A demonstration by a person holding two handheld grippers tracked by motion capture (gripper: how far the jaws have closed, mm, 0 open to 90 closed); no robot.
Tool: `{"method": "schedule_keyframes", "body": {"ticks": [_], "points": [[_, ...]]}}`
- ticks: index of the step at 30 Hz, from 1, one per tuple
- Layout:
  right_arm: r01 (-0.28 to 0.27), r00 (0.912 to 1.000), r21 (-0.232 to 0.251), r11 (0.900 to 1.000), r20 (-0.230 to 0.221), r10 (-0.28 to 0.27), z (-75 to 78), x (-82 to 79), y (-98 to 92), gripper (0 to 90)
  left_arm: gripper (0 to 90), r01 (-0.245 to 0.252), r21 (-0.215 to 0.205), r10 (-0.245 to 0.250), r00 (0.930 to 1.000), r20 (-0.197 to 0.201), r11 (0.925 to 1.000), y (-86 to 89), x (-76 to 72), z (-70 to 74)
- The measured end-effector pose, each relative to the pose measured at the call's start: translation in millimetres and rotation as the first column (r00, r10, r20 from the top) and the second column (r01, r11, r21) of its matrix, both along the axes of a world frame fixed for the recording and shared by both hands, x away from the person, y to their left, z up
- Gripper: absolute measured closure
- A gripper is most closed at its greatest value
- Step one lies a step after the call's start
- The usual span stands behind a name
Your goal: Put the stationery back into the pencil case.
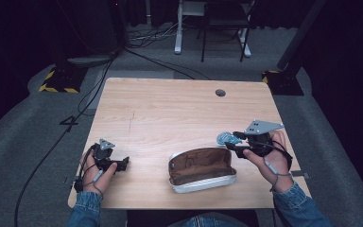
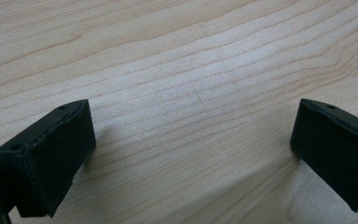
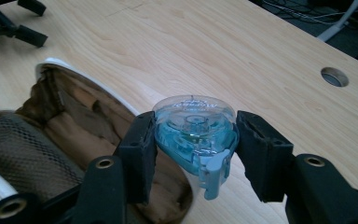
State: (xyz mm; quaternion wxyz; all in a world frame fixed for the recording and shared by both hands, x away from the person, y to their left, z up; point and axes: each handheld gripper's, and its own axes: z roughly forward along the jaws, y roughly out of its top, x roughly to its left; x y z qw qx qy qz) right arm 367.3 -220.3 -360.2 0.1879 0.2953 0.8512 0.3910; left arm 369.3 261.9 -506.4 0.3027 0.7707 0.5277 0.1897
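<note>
Blue correction-tape dispenser (image 3: 195,135) clamped flat-sided in right gripper (image 3: 193,147), held above rim of open brown-lined pouch (image 1: 201,169), likely for dropping inside. Left gripper (image 1: 118,163) spread wide, empty, resting on wooden table (image 1: 170,109).

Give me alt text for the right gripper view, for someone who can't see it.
The right gripper clamps a round, clear blue correction tape dispenser between its two black jaws, held above the rim of an open pencil case with a brown lining and mesh pocket. Behind lies a light wooden table with a round cable hole; the left gripper rests at the far corner.
</note>
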Motion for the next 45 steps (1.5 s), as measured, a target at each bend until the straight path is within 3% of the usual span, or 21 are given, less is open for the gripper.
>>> {"method": "schedule_keyframes", "body": {"ticks": [11,28,45], "points": [[-0.096,0.9953,-0.024,0.995,-0.010,0.096,-1.6,-16.0,23.1,49.9,0.1,0.000,0.000,0.000,1.0000,0.000,1.0000,0.0,0.0,0.0],[-0.213,0.9766,-0.059,0.975,-0.043,0.211,-9.9,-34.1,50.4,50.0,0.1,0.000,0.000,0.000,1.0000,0.000,1.0000,0.0,0.0,0.0],[-0.258,0.9632,-0.069,0.964,-0.096,0.251,-29.5,-33.1,66.5,49.9,0.1,0.000,0.000,0.000,1.0000,0.000,1.0000,0.0,0.0,0.0]]}}
